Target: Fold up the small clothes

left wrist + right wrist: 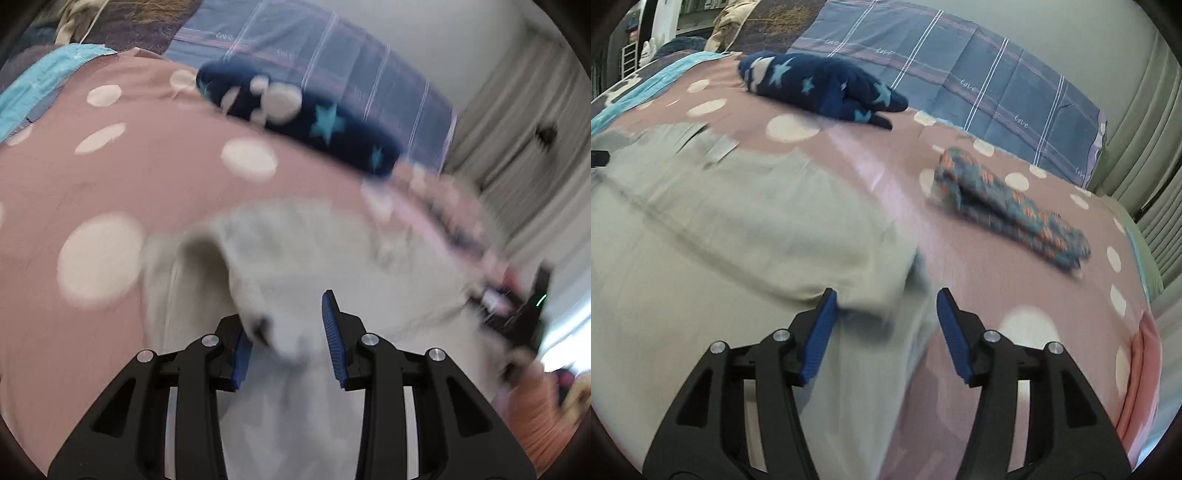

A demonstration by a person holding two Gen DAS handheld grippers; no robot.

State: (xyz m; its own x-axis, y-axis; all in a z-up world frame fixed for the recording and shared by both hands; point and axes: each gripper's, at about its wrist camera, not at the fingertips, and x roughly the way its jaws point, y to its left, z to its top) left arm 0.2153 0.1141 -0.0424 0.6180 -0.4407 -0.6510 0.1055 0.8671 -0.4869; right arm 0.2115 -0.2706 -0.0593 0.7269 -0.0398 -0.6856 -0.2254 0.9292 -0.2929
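Pale garment (738,229) on dotted bedspread (960,258). Left gripper (291,339) and right gripper (886,332): jaws apart, cloth between, unclamped. Risk: closing on a single layer, fold slipping.

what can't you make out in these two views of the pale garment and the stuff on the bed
- Pale garment, left wrist view: motion blur hides its shape and what kind of clothing it is.
- Left gripper: open, but a raised fold covers one finger's tip, so contact is unclear.
- Right gripper: open over the garment's corner; blur hides whether the pads touch cloth.
- Patterned cloth, right wrist view: smeared, type unreadable.
- Dark star-print item: bunched, type unclear.
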